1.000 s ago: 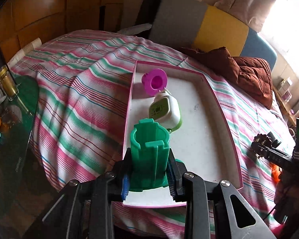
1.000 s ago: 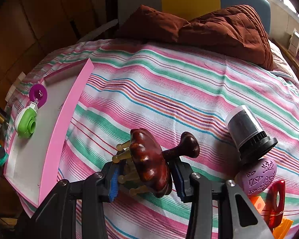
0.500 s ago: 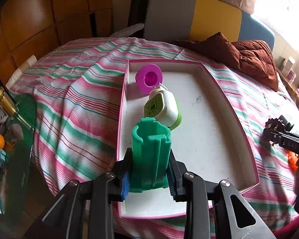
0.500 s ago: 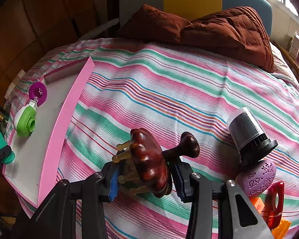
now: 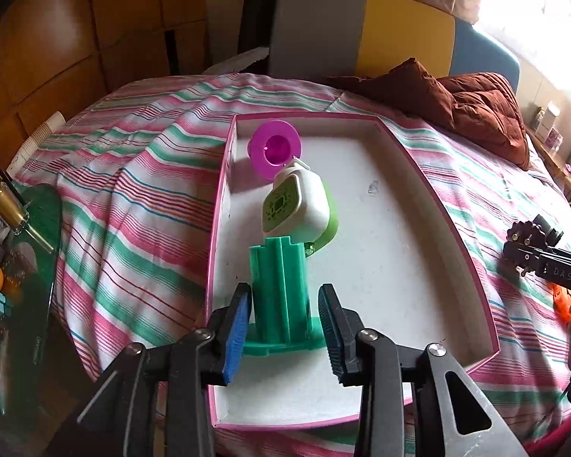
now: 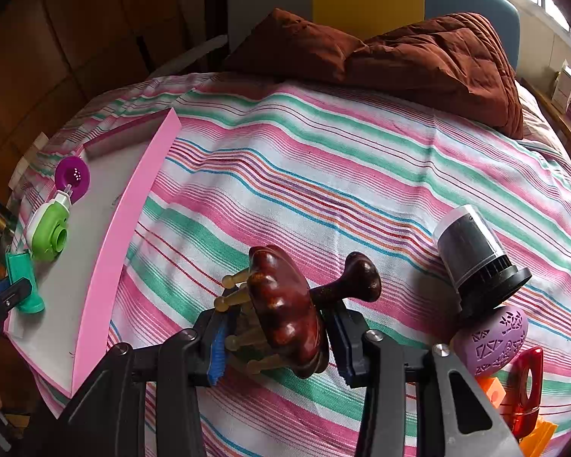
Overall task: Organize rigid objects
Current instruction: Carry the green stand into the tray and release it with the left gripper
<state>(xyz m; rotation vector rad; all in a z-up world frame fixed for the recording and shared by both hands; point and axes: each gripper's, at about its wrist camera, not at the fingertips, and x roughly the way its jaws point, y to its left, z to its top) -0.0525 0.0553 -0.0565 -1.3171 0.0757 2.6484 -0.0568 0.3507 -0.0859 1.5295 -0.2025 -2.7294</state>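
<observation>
A bed (image 6: 323, 175) covered with a pink, green and white striped sheet carries everything, with a rumpled brown quilt (image 6: 418, 57) bunched at its far end. Toward the left side of the bed lies a shallow pink-walled tray (image 5: 456, 251) with a white floor. Three things stand in a row along the tray's left wall: a magenta funnel-shaped piece (image 5: 276, 148) at the far end, a white and light-green container (image 5: 297, 205) tipped on its side just in front of it, and nearest the camera a green ribbed plastic stand (image 5: 281, 289) upright on its flared base on the tray floor. The left tongs (image 5: 283, 327) bracket that stand with their blue-padded tips spread to either side of it, a visible gap showing between each pad and the green plastic. On the right half of the bed, the right tongs (image 6: 276, 339) are pinching a dark wooden massager (image 6: 285, 304) with pale pegs sticking out toward the left and a knobbed handle pointing right; whether it is lifted off the sheet or touching it cannot be told. Farther right, a black and white cylinder (image 6: 476, 255) lies tilted on the sheet, touching a purple patterned egg (image 6: 495, 342) below it, and beside the egg sit a red plastic piece (image 6: 525, 388) and some orange pieces (image 6: 491, 392).
</observation>
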